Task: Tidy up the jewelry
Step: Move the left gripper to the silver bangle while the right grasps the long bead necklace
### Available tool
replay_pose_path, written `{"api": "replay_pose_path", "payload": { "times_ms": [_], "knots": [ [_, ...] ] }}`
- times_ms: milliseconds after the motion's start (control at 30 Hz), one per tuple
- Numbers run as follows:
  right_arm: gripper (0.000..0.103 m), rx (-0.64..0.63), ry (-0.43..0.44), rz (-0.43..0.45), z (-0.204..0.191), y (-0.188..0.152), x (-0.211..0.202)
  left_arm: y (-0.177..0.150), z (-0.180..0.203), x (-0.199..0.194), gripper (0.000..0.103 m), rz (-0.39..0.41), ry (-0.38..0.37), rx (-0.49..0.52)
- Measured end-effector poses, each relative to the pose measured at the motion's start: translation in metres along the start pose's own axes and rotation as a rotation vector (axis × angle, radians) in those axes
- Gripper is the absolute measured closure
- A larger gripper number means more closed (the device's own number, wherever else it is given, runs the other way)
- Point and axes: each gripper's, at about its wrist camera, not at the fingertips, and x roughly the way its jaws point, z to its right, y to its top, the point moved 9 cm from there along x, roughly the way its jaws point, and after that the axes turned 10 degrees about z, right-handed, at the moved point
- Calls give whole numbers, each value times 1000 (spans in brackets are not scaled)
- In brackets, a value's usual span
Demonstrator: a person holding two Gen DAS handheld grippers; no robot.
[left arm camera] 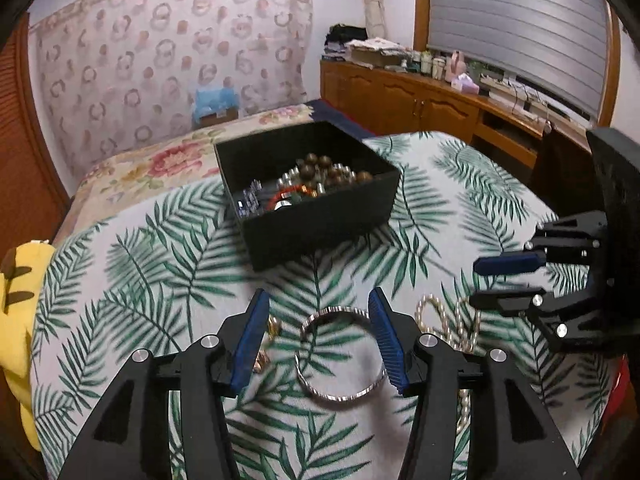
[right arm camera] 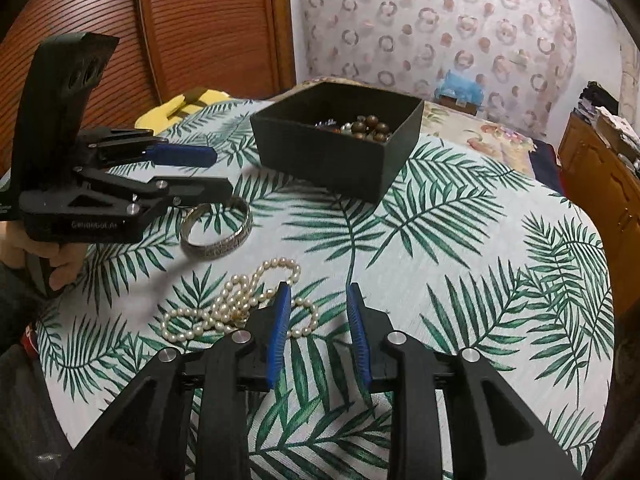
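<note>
A black open box (left arm camera: pixel 320 216) (right arm camera: pixel 340 156) holds brown beads (left arm camera: pixel 328 168) and several other jewelry pieces. A silver bangle (left arm camera: pixel 340 360) (right arm camera: pixel 218 232) lies flat on the leaf-print cloth. My left gripper (left arm camera: pixel 318 304) (right arm camera: pixel 222 172) is open and hovers just above the bangle, its blue pads on either side. A pearl necklace (right arm camera: pixel 240 304) (left arm camera: pixel 448 320) lies in a heap to the right of the bangle. My right gripper (right arm camera: pixel 318 292) (left arm camera: pixel 480 284) is open and empty, at the necklace's right end. A small gold piece (left arm camera: pixel 272 326) lies by the left finger.
The leaf-print cloth (right arm camera: pixel 460 240) covers a round table. A yellow cushion (left arm camera: pixel 16 320) sits at its left edge. A flowered bed (left arm camera: pixel 160 160) lies behind the box and a wooden sideboard (left arm camera: pixel 420 100) stands at the right.
</note>
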Motion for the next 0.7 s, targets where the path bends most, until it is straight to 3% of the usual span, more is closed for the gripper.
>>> {"api": "replay_pose_path", "payload": {
  "times_ms": [333, 700],
  "knots": [
    [95, -60, -18, -33, -4, -9, 9, -18, 7, 4, 53, -49, -15, 10],
    [96, -46, -12, -32, -1, -8, 9, -21, 14, 6, 52, -67, -31, 19]
  ]
}}
